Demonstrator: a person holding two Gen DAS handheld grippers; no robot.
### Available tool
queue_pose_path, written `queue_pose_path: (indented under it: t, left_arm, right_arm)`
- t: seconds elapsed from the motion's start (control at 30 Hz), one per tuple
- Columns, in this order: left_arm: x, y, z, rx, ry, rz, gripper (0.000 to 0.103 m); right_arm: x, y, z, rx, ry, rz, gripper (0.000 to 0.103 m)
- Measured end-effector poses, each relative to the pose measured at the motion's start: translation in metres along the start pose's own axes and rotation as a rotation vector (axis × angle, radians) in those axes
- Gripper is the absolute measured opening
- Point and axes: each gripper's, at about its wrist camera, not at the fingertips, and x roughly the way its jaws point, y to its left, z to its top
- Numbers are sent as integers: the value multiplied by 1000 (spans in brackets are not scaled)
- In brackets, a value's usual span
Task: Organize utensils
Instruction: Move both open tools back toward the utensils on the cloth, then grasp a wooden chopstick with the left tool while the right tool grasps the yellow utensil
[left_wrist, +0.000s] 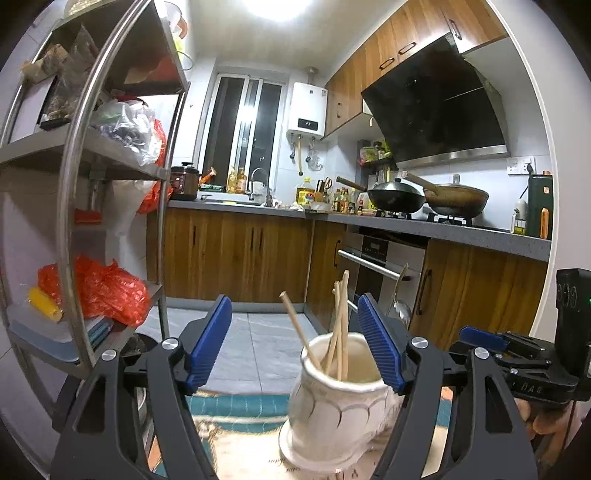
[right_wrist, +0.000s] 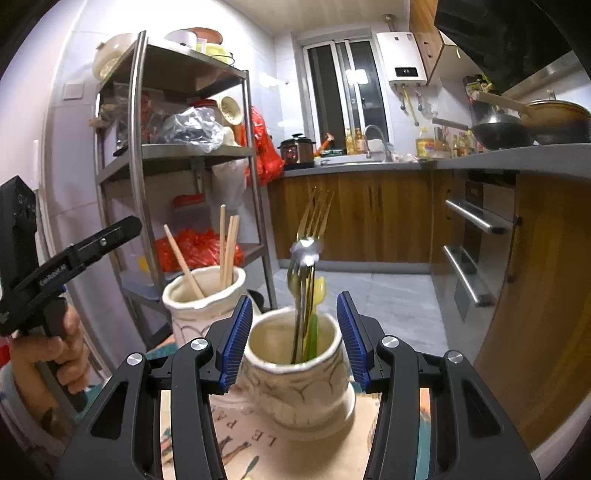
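Note:
A white ceramic holder (left_wrist: 332, 406) with several wooden chopsticks (left_wrist: 341, 321) stands between my left gripper's (left_wrist: 293, 306) open fingers, close to the right pad (left_wrist: 380, 347) and well clear of the left one. In the right wrist view, a second ceramic holder (right_wrist: 299, 384) with forks (right_wrist: 314, 221), a spoon and green and yellow utensils sits between my right gripper's (right_wrist: 294, 306) fingers. The pads stand just off its sides, open. The chopstick holder (right_wrist: 203, 295) stands behind it to the left. A hand holds the left gripper (right_wrist: 125, 227) at the left edge.
Both holders rest on a teal and beige placemat (right_wrist: 251, 443). A steel shelf rack (right_wrist: 147, 155) with red bags stands to the left. Wooden cabinets, an oven (left_wrist: 373, 258) and a counter with woks (left_wrist: 397, 197) line the far and right sides. Grey floor tiles (left_wrist: 258, 332) lie beyond.

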Motion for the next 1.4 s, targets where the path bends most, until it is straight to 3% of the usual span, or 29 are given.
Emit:
queue_pose_path:
  t: [0.2, 0.5, 0.67, 1.03, 1.23, 1.4]
  left_arm:
    - [-18, 3, -21, 0, 89, -1, 63]
    - [-12, -3, -84, 26, 416, -31, 54]
    - [-9, -13, -112, 56, 552, -81, 51]
    - [-3, -41, -144, 166, 689, -139, 49]
    - [-3, -45, -149, 198, 710, -129, 31]
    - [-4, -42, -146, 199, 722, -137, 14]
  right_arm:
    - [-9, 10, -19, -5, 82, -8, 49]
    - [-6, 29, -74, 5, 380, 17, 49]
    - [-9, 37, -94, 11, 456, 31, 49]
    - [-5, 50, -113, 7, 564, 34, 50]
    - [5, 66, -110, -81, 613, 11, 49]
    - [11, 74, -106, -161, 675, 74, 22]
